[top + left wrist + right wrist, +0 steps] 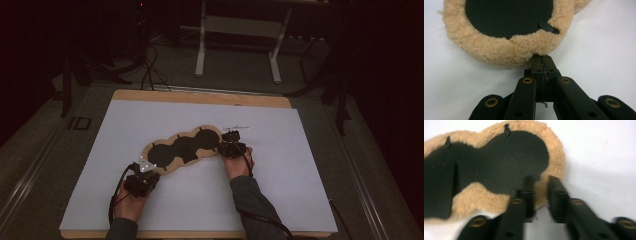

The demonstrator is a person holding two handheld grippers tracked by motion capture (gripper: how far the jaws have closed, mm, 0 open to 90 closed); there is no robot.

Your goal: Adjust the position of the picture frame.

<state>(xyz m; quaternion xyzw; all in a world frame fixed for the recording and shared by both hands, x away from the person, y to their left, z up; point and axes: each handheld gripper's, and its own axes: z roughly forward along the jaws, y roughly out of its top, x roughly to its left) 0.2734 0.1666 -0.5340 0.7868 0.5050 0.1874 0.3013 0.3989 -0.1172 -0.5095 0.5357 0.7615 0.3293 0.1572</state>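
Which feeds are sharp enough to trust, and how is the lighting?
High view: dim, room dark around the white sheet, tan fleece pad with black centre small but readable. Left gripper view: crisp, evenly lit, tool sharp. Right gripper view: blurred, tool smeared.

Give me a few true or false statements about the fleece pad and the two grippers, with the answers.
1. The fleece pad lies on the white sheet. True.
2. The left gripper is wide open. False: its jaws are shut on the pad's tan fleece edge.
3. The right gripper has its jaws apart around the pad's rim. True.
4. The pad's middle is white. False: it is black with a tan fleece border.
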